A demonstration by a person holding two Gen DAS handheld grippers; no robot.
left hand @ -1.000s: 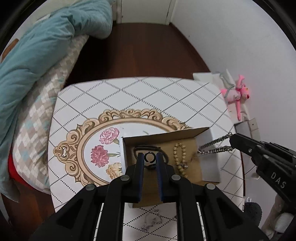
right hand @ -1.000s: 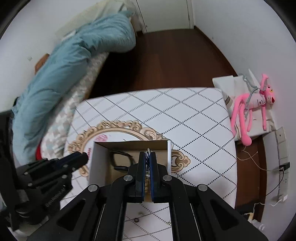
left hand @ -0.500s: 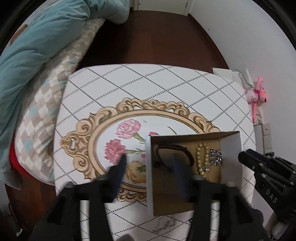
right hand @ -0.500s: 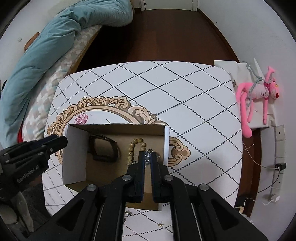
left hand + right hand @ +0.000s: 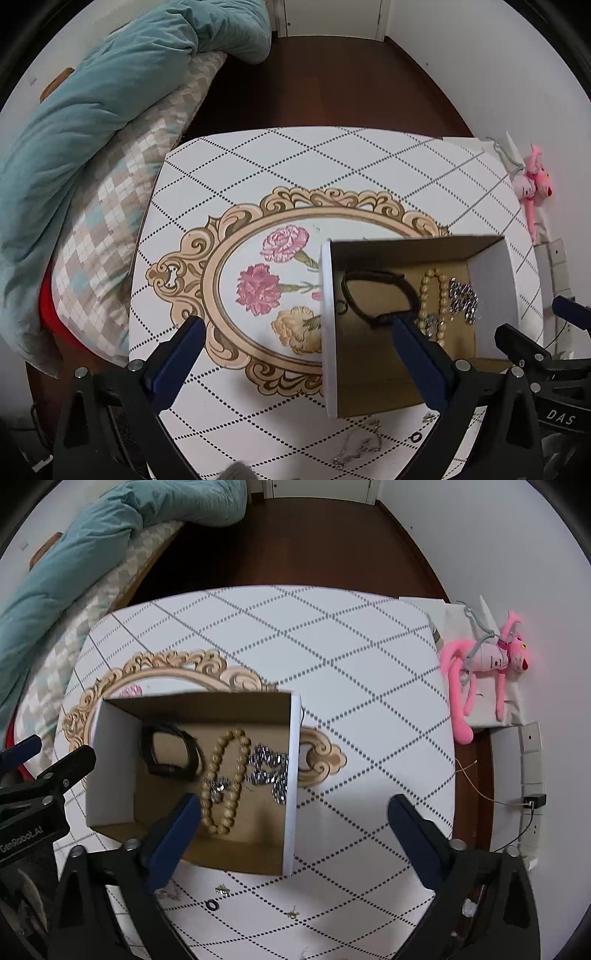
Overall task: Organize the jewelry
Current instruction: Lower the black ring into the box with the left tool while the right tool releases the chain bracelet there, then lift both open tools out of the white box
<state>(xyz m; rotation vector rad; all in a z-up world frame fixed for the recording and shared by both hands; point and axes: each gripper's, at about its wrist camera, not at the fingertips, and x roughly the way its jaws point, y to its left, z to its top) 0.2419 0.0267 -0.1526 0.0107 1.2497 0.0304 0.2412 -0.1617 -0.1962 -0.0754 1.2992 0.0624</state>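
Observation:
An open cardboard box [image 5: 328, 332] [image 5: 290, 775] stands on the patterned table. In it lie a black bracelet [image 5: 376, 295] [image 5: 168, 753], a tan bead bracelet [image 5: 430, 295] [image 5: 225, 779], a silver chain [image 5: 461, 299] [image 5: 267, 768] and a small ring [image 5: 341, 307]. My left gripper [image 5: 295, 332] is open and empty above the box's left wall. My right gripper [image 5: 293, 808] is open and empty above the box's right wall. Loose pieces lie on the table in front of the box: a thin silver chain [image 5: 356, 446], a black ring [image 5: 211, 905] and small earrings [image 5: 221, 890].
A bed with a teal duvet [image 5: 92, 110] and checked pillow [image 5: 110, 221] stands left of the table. A pink plush toy [image 5: 487, 661] lies on a white bag at the right by the wall. Dark wood floor lies beyond the table.
Both grippers have opened and pulled back and up. The left let go of the ring and the right let go of the silver chain, which now lie in the box.

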